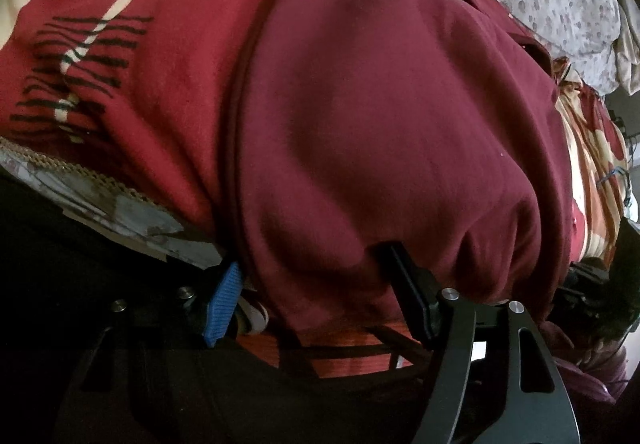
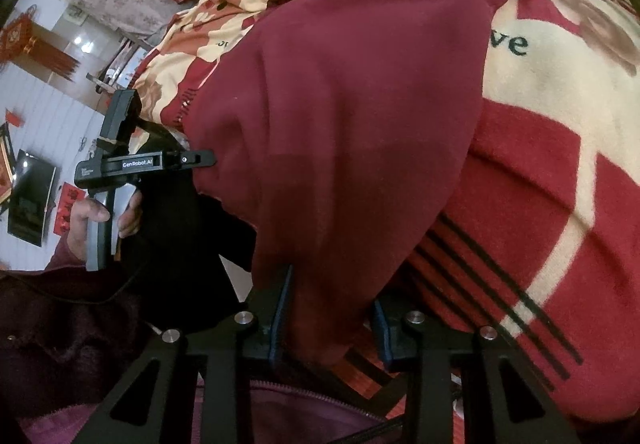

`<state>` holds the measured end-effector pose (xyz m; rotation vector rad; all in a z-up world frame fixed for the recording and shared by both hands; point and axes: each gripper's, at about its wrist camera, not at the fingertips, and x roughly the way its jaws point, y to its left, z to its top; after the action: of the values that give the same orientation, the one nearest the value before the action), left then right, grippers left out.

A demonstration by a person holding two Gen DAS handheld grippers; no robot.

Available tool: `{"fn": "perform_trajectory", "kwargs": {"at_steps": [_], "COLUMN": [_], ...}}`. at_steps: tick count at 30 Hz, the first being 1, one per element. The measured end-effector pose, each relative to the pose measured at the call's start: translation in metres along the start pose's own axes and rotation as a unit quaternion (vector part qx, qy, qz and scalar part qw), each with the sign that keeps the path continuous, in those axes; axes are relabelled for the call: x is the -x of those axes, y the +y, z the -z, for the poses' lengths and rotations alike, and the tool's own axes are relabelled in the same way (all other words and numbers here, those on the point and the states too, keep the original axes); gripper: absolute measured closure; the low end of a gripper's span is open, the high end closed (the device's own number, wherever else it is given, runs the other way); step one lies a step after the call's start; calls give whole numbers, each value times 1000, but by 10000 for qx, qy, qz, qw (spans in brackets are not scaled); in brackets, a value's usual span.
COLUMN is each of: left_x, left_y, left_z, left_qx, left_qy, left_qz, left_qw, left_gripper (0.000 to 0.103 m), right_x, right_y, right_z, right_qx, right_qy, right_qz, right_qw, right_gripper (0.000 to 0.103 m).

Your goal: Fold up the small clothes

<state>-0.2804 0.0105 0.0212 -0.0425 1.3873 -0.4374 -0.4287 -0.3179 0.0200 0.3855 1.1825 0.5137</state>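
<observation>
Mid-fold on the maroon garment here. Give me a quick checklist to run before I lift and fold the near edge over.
1. Right gripper straddles the near edge of the maroon garment: ok, cloth hangs between its fingers.
2. Right pads pressing the cloth: not ok, a gap shows beside the cloth.
3. Left gripper straddles the same edge: ok, cloth drapes between its fingers.
4. Left pads pressing the cloth: not ok, jaws stand wide.
5. Only the garment is caught, not the red and cream blanket under it: cannot tell, the fingertips are hidden by cloth.
6. Garment lies flat: not ok, soft folds show near the edge.
</observation>
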Motion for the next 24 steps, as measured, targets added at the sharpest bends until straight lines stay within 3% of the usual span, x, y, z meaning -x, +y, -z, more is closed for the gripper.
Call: {"fn": "perform_trajectory", "kwargs": {"at_steps": [9,12,14,17,21,24], "left_x": [0,1,3,9,23,43], "left_y": [-4,-8,-13,-16,-2,2], "left_z": [3,5,7,9,6,4], "left_qx": [-68,-198,-381,-548,-358,-329], "left_qy": [-35,-59,-84,-150,-147,-294], "left_qz": [-23,-59,-57,-11,453,699], "left_qw": [10000,9998,9992,9984,9982,9966], "left_gripper": [36,48,72,85,90,91], "right_x": [-1,-1,-1,-1,5,23], "right_y": [4,9,12,19,26,28], "right_z": [-2,-3,-3,-5,-12,-20], "right_qx": [93,217,315,422,560,563], "right_qy": [19,43,63,96,26,-323], "right_qz": [32,43,19,-86,-295,-767], "right_qw": [9999,9997,9995,9990,9980,9949], "right_gripper": [71,77,82,89,91,91]}}
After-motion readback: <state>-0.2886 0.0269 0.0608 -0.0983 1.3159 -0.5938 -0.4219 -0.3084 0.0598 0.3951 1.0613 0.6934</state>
